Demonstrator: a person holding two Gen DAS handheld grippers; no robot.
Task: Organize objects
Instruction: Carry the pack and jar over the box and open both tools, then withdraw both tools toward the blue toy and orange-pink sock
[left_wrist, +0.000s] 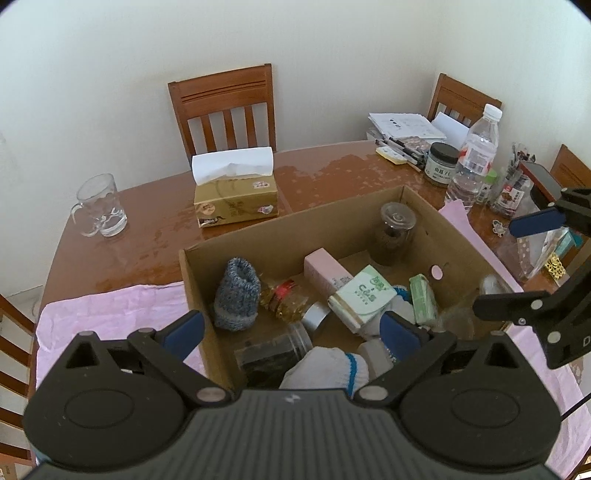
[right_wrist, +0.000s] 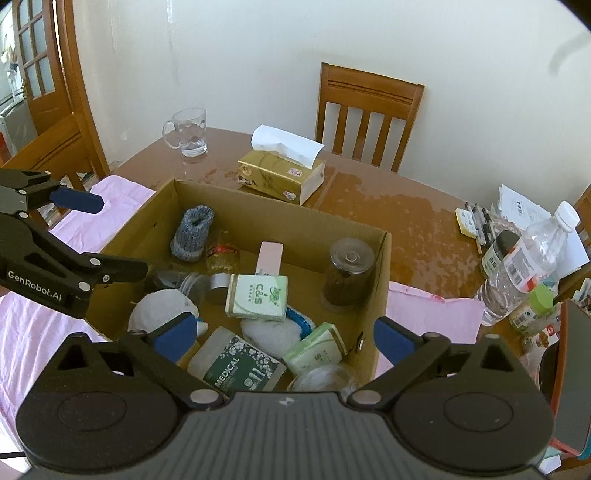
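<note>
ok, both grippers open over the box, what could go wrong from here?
1. The cardboard box is crowded: the green C&S tissue pack lies among other items, so a grasp there may snag neighbours.
2. The upright lidded glass jar could tip if bumped.
3. The left gripper and right gripper hover close together and might collide.

- The left gripper (left_wrist: 293, 326) is held above the near edge of a cardboard box (left_wrist: 258, 236), its blue-padded fingers (left_wrist: 184, 330) spread wide with nothing between them.
- The right gripper (left_wrist: 517, 266) is seen at the right edge, also spread, over the box's right wall.
- Inside the box are seen a grey knitted sock (left_wrist: 236, 293), a pink carton (left_wrist: 327, 271), a green tissue pack (left_wrist: 360, 297) and a lidded glass jar (left_wrist: 395, 232).
- Beyond the box, a tissue box (left_wrist: 236, 201) and a glass mug (left_wrist: 101, 206) are set on the wooden table (left_wrist: 332, 173).
</note>
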